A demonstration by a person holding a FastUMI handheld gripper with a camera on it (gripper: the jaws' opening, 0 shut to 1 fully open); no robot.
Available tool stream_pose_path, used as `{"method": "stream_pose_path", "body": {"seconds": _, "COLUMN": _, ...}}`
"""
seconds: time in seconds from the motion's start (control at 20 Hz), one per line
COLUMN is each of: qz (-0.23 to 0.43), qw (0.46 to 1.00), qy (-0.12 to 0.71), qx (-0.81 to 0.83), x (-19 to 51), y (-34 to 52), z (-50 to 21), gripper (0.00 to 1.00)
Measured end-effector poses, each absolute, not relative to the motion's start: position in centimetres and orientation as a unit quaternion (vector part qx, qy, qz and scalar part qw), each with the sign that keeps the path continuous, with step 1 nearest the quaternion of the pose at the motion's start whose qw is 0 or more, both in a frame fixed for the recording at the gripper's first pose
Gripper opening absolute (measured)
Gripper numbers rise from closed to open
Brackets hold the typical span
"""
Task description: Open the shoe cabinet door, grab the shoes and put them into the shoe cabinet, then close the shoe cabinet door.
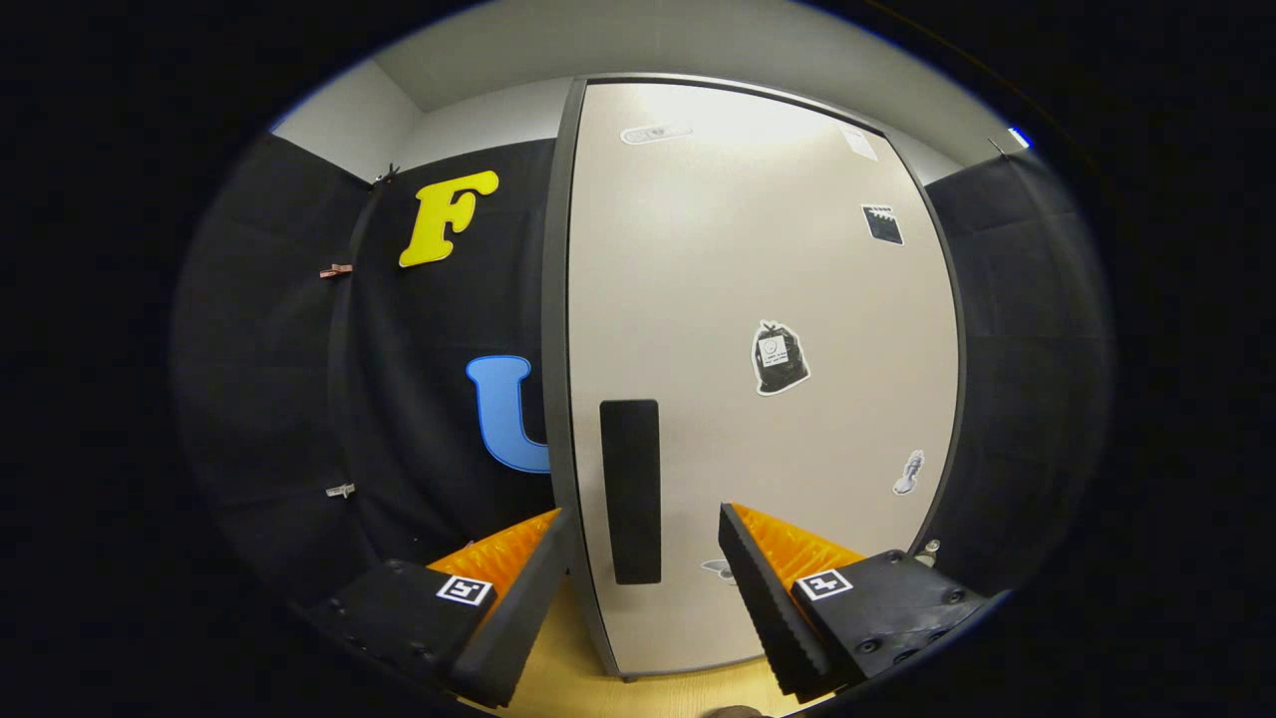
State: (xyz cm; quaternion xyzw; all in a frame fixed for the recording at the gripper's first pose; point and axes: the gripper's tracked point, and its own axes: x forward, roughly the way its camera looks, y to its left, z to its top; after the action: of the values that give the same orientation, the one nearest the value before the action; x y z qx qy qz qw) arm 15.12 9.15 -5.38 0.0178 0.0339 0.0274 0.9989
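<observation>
While I am holding the gripper (643,543) with fingers spread and empty, the shoe cabinet door (758,299) is standing shut just ahead, its dark handle (630,491) showing between them.

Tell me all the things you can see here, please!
shoe cabinet door: one, beige with dark edging, shut, straight ahead of the fingers.
handle: one, black, upright on the door, beyond the gap between the fingers.
stickers: several, mostly black and white, scattered over the door.
floor: light wood, under the door.
booth wall: black cloth, either side of the door.
gripper: one, fingers open, holding nothing, short of the handle.
</observation>
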Motion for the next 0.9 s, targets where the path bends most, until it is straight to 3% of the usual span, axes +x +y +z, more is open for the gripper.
{"method": "stream_pose_path", "body": {"seconds": 0.3, "qz": 0.019, "qw": 0.999, "qy": 0.046, "qx": 0.023, "x": 17.6, "y": 9.2, "z": -6.6, "gripper": 0.94}}
{"method": "stream_pose_path", "body": {"seconds": 0.45, "qz": 0.015, "qw": 0.998, "qy": 0.049, "qx": 0.027, "x": 18.5, "y": 9.2, "z": -6.9, "gripper": 0.74}}
{"method": "stream_pose_path", "body": {"seconds": 0.6, "qz": 0.018, "qw": 0.998, "qy": 0.046, "qx": 0.026, "x": 18.8, "y": 9.6, "z": -7.0, "gripper": 0.72}}
{"method": "stream_pose_path", "body": {"seconds": 0.7, "qz": 0.017, "qw": 0.999, "qy": 0.042, "qx": 0.021, "x": 18.7, "y": 9.6, "z": -6.8, "gripper": 0.42}}
{"method": "stream_pose_path", "body": {"seconds": 0.8, "qz": 0.014, "qw": 0.999, "qy": 0.040, "qx": 0.020, "x": 19.2, "y": 9.8, "z": -6.9, "gripper": 0.45}}
{"method": "stream_pose_path", "body": {"seconds": 0.85, "qz": 0.016, "qw": 0.999, "qy": 0.041, "qx": 0.021, "x": 18.9, "y": 9.7, "z": -6.9, "gripper": 0.36}}
{"method": "stream_pose_path", "body": {"seconds": 0.9, "qz": 0.017, "qw": 0.999, "qy": 0.040, "qx": 0.022, "x": 18.7, "y": 9.7, "z": -6.8, "gripper": 0.36}}
